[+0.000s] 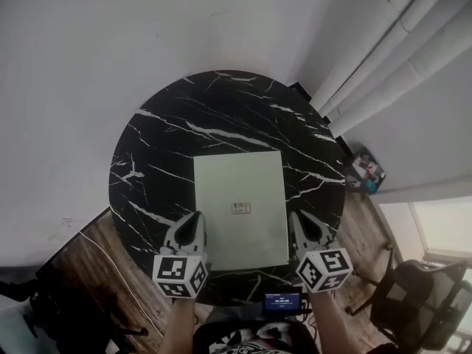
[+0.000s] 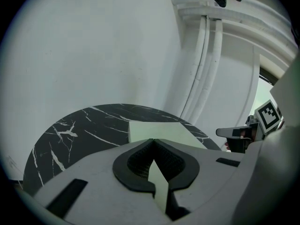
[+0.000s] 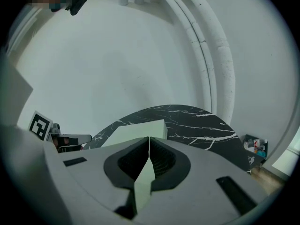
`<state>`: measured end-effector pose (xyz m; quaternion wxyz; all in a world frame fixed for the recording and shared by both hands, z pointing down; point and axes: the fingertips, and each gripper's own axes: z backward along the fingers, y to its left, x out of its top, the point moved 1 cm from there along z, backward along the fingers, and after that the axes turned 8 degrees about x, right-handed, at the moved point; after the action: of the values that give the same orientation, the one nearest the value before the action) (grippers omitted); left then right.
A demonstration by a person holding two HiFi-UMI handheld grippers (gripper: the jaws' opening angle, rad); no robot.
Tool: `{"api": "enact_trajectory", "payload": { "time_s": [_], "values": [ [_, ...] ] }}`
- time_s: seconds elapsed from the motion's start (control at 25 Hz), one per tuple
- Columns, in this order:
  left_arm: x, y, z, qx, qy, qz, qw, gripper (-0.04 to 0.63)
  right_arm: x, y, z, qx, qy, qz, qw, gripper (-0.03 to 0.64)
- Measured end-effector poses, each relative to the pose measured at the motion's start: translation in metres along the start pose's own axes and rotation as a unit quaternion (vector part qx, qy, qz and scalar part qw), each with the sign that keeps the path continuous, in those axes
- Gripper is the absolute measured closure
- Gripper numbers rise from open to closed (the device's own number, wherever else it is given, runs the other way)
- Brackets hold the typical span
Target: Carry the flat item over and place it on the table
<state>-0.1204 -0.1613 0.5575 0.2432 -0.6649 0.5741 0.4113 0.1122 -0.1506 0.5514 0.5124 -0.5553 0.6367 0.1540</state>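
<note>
With my left gripper (image 1: 195, 226) and right gripper (image 1: 300, 226) each holding its jaws closed on a near side edge of the flat item (image 1: 240, 186) over the marble surface (image 1: 162, 124), I judge the carry is in hand, and the next move calls for keeping both hands level together.

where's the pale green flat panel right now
Head view: the pale green panel is centre frame over the near half of the black marble table, its near corners pinched by the left tool and right tool.
</note>
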Motion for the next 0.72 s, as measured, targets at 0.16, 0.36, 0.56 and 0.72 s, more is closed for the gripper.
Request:
{"api": "enact_trajectory", "payload": {
  "time_s": [0.16, 0.36, 0.56, 0.72],
  "values": [
    [0.007, -0.011, 0.001, -0.016, -0.006, -0.008, 0.9998, 0.581, 0.011, -0.001, 0.005, -0.006, -0.008, 0.013, 1.0, 0.597],
    [0.019, -0.02, 0.011, -0.03, -0.02, 0.006, 0.9993, 0.581, 0.022, 0.004, 0.019, -0.011, -0.023, 0.016, 1.0, 0.597],
    [0.031, -0.023, 0.027, -0.027, -0.04, -0.009, 0.9988, 0.581, 0.028, 0.013, 0.038, -0.02, -0.042, 0.016, 0.999, 0.597],
    [0.044, -0.029, 0.044, -0.026, -0.064, -0.023, 0.9973, 0.581, 0.031, 0.03, 0.055, -0.019, -0.056, 0.017, 0.998, 0.597]
  ]
}}
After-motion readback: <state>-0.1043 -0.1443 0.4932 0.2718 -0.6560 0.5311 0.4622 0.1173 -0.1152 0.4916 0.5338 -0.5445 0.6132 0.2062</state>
